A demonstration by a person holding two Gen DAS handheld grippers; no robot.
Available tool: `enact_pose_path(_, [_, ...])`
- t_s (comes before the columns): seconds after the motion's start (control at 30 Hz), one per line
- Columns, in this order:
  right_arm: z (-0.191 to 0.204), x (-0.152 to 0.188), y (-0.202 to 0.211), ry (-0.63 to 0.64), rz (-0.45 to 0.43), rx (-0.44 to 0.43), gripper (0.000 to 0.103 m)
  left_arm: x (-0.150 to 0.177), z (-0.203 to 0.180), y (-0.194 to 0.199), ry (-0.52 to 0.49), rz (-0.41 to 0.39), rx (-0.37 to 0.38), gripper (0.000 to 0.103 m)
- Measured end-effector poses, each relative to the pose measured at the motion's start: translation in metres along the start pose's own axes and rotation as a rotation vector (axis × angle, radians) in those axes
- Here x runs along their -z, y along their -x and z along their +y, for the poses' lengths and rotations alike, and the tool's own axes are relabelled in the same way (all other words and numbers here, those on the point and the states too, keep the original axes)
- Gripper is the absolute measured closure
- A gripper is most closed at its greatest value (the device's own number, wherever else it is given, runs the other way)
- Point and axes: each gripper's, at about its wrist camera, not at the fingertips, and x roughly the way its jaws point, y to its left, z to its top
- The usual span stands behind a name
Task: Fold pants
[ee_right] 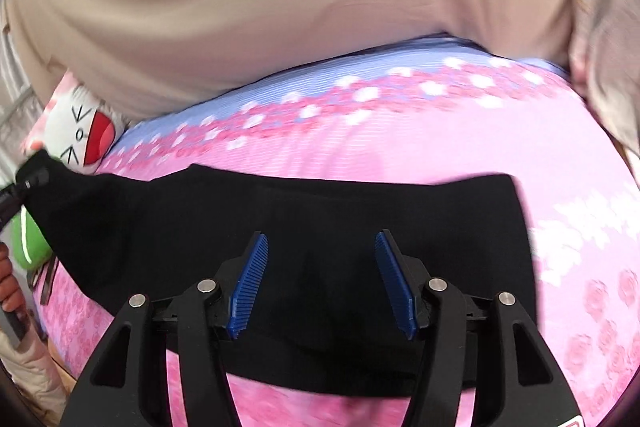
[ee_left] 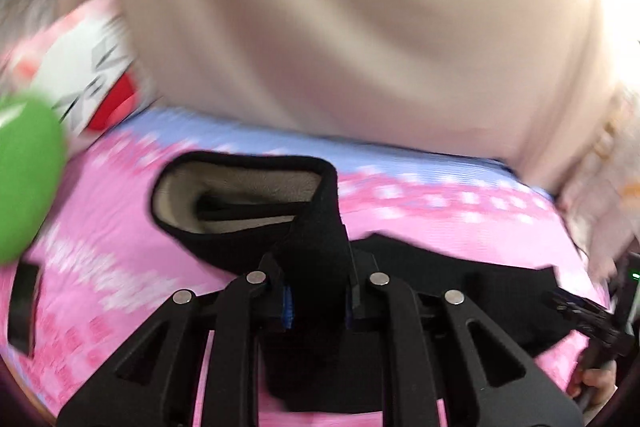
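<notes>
Pink bedspread [ee_right: 440, 147]; left tool [ee_left: 318, 291] gripping pants [ee_left: 316, 239].

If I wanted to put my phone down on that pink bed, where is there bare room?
The widest bare patch of pink bedspread lies between the black pants and the beige cover behind; a further strip runs right of the pants. The left end is crowded: cat plush, green object, and the left gripper pinching the pants. The right gripper hovers open.

The pants [ee_right: 280, 223] are black with a cream fleecy lining [ee_left: 240, 187]. The bedsheet [ee_right: 400, 143] is pink, floral, with a pale blue far band. Blue ribbed pads [ee_right: 394, 279] line black grippers.
</notes>
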Motion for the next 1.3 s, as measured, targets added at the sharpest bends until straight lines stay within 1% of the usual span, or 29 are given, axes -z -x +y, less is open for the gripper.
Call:
enact_pose_path(0.07, [-0.021,0.005,0.013,-0.022,-0.019,-0.001,0.047,-0.002,-0.044,-0.008,-0.063,0.01,0.052,0.087])
enact_pose_path(0.13, [-0.038,0.009,0.022,-0.038,-0.032,-0.001,0.047,0.005,-0.095,-0.02,-0.13,0.039,0.115,0.087])
enact_pose_path(0.2, [-0.052,0.015,0.03,-0.053,-0.038,-0.009,0.047,0.021,-0.136,-0.04,-0.181,0.1,0.147,0.087])
enact_pose_path(0.23, [-0.061,0.018,0.033,-0.06,-0.038,-0.009,0.047,0.035,-0.159,-0.057,-0.211,0.15,0.162,0.087])
enact_pose_path(0.3, [-0.072,0.022,0.034,-0.065,-0.029,-0.014,0.046,0.063,-0.188,-0.086,-0.255,0.238,0.152,0.086])
enact_pose_path(0.33, [-0.075,0.023,0.033,-0.067,-0.021,-0.019,0.046,0.082,-0.201,-0.105,-0.281,0.295,0.132,0.084])
enact_pose_path(0.37, [-0.079,0.025,0.032,-0.071,-0.015,-0.025,0.046,0.098,-0.208,-0.118,-0.308,0.328,0.101,0.083])
enact_pose_path(0.4, [-0.082,0.027,0.031,-0.076,-0.006,-0.037,0.046,0.113,-0.215,-0.117,-0.36,0.283,0.046,0.081])
enact_pose_path(0.43, [-0.085,0.028,0.028,-0.076,0.006,-0.049,0.046,0.119,-0.22,-0.106,-0.393,0.239,0.023,0.062])
enact_pose_path(0.47, [-0.085,0.028,0.028,-0.075,0.013,-0.057,0.046,0.122,-0.221,-0.096,-0.408,0.234,0.041,0.043])
enact_pose_path(0.5, [-0.084,0.028,0.025,-0.076,0.023,-0.072,0.045,0.122,-0.221,-0.086,-0.404,0.239,0.078,0.015])
enact_pose_path(0.53, [-0.08,0.027,0.023,-0.073,0.035,-0.095,0.043,0.122,-0.216,-0.068,-0.393,0.212,0.125,0.013])
enact_pose_path(0.6, [-0.065,0.022,0.019,-0.047,0.05,-0.18,0.041,0.121,-0.209,-0.041,-0.431,0.146,0.104,0.009])
enact_pose_path(0.63, [-0.059,0.021,0.018,-0.037,0.052,-0.205,0.037,0.12,-0.2,-0.029,-0.442,0.116,0.084,0.009])
enact_pose_path(0.67, [-0.048,0.017,0.014,-0.021,0.057,-0.255,0.029,0.117,-0.189,-0.021,-0.432,0.105,0.057,0.009])
enact_pose_path(0.7, [-0.04,0.013,0.009,-0.009,0.067,-0.293,0.027,0.115,-0.18,-0.017,-0.418,0.104,0.04,0.008])
enact_pose_path(0.73, [-0.026,0.01,0.001,0.005,0.082,-0.34,0.026,0.11,-0.163,-0.015,-0.394,0.114,0.005,0.008])
enact_pose_path(0.8, [-0.01,0.007,-0.014,0.015,0.124,-0.377,0.026,0.102,-0.131,-0.015,-0.34,0.118,-0.073,0.008])
enact_pose_path(0.87, [0.003,0.006,-0.036,-0.007,0.187,-0.405,0.026,0.097,-0.108,-0.018,-0.301,0.124,-0.145,0.008])
enact_pose_path(0.9, [0.01,0.007,-0.049,-0.024,0.225,-0.442,0.026,0.093,-0.09,-0.021,-0.265,0.128,-0.185,0.008])
enact_pose_path(0.93, [0.014,0.01,-0.058,-0.042,0.247,-0.453,0.026,0.091,-0.077,-0.022,-0.243,0.137,-0.199,0.008])
enact_pose_path(0.97, [0.018,0.012,-0.063,-0.054,0.253,-0.447,0.029,0.089,-0.068,-0.024,-0.22,0.147,-0.211,0.008])
enact_pose_path(1.0, [0.024,0.013,-0.067,-0.05,0.243,-0.439,0.054,0.088,-0.058,-0.026,-0.196,0.155,-0.222,0.008])
enact_pose_path(1.03, [0.03,0.014,-0.068,-0.036,0.234,-0.406,0.079,0.087,-0.046,-0.026,-0.175,0.156,-0.23,0.008])
enact_pose_path(1.07, [0.037,0.013,-0.069,-0.027,0.229,-0.382,0.089,0.087,-0.04,-0.024,-0.166,0.152,-0.24,0.008])
enact_pose_path(1.13, [0.044,0.007,-0.055,-0.016,0.18,-0.388,0.091,0.084,-0.032,-0.026,-0.14,0.142,-0.259,0.008])
enact_pose_path(1.23, [0.053,-0.015,-0.01,0.026,0.061,-0.374,0.092,0.078,-0.027,-0.026,-0.107,0.14,-0.244,0.008])
enact_pose_path(1.3, [0.05,-0.026,0.01,0.041,0.018,-0.36,0.092,0.075,-0.028,-0.025,-0.097,0.135,-0.226,0.008])
